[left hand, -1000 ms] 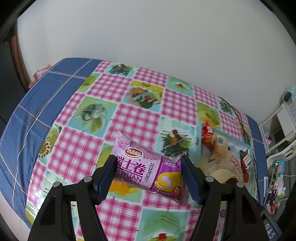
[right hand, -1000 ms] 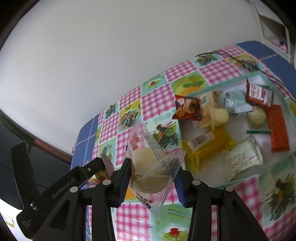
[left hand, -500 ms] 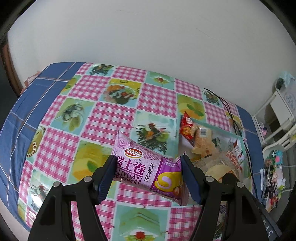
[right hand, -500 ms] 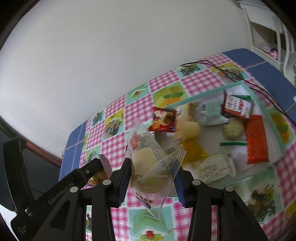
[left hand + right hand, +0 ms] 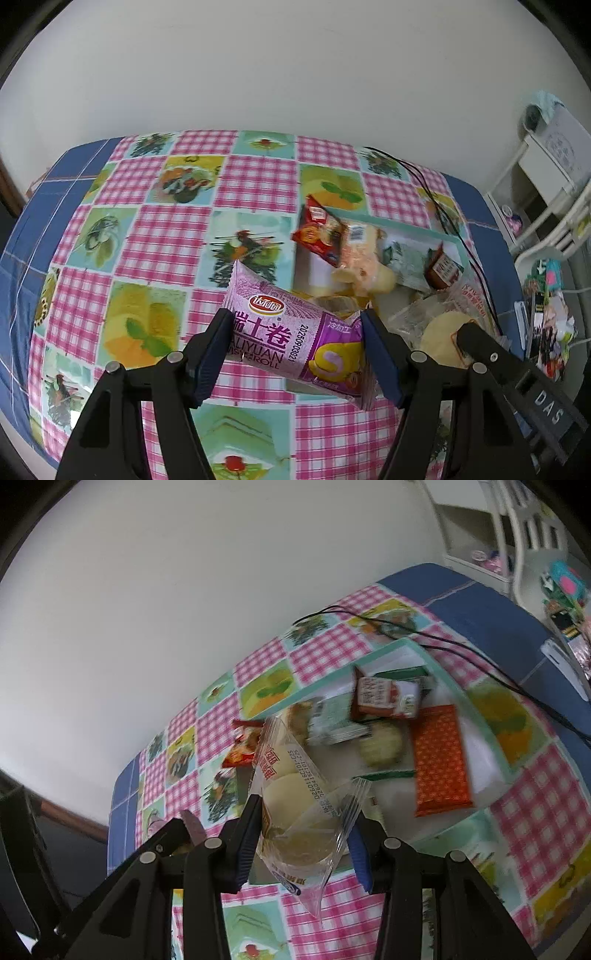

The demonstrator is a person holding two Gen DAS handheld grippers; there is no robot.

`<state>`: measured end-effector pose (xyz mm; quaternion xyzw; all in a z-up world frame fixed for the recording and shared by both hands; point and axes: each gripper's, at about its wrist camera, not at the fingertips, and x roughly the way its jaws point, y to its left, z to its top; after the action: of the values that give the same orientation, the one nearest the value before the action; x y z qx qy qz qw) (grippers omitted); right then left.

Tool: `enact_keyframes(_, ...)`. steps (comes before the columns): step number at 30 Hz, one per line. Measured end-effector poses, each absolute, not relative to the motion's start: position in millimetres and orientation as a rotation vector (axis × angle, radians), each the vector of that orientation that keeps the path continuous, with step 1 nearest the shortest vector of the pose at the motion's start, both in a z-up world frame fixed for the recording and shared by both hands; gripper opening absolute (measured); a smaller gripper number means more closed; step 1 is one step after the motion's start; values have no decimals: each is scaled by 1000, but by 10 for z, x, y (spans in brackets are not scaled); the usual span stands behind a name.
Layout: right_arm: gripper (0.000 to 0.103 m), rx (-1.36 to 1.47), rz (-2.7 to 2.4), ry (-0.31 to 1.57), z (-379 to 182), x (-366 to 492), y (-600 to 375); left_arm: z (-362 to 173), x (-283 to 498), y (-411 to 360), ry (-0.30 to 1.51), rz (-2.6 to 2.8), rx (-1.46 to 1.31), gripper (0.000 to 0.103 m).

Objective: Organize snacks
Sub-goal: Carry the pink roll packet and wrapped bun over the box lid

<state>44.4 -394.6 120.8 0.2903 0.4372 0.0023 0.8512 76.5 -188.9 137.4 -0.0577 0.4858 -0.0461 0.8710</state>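
Observation:
My left gripper (image 5: 295, 341) is shut on a purple Swiss-roll packet (image 5: 291, 336), held crosswise above the checked tablecloth just left of the tray. My right gripper (image 5: 301, 823) is shut on a clear packet with pale round cakes (image 5: 291, 805), carried over the tray's near left corner. In the left wrist view that clear packet (image 5: 439, 325) and part of the right gripper show at lower right. The mint-rimmed white tray (image 5: 491, 734) holds several snacks: an orange packet (image 5: 439, 760), a red-and-white packet (image 5: 384, 698), a pale green one (image 5: 332, 723) and a red packet (image 5: 314, 236) on its left rim.
A black cable (image 5: 443, 642) runs across the cloth behind the tray and over its far corner. The table's blue border (image 5: 26, 229) marks its left edge. A white shelf unit (image 5: 546, 177) with clutter stands past the right edge. A plain white wall backs the table.
Both grippers have carried their packets toward the tray; the tray has drawn nearer in both views. Neither grip has changed.

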Motion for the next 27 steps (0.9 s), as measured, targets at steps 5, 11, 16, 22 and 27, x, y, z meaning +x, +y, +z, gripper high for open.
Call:
enact_keyframes(5,47,646,-21,896,1198,408,-4179,1360,762,-2062,1020,-133,-101,71)
enact_keyframes(11,47,664,-48,861,1219,417,-4379,1340,790,-2241,1022,-171,-75,71)
enact_keyframes(16,47,650,-49,833,1262,460,-4439,1330,859,-2396,1023,-198,-51,71)
enact_keyframes(22,47,615,-45,817,1251,553,-4458,1267,952,-2562,1024,-218,-11,72)
enact_keyframes(27,47,616,-47,838,1136,641,-4479,1143,1030,-2692,1047,-228,26,72)
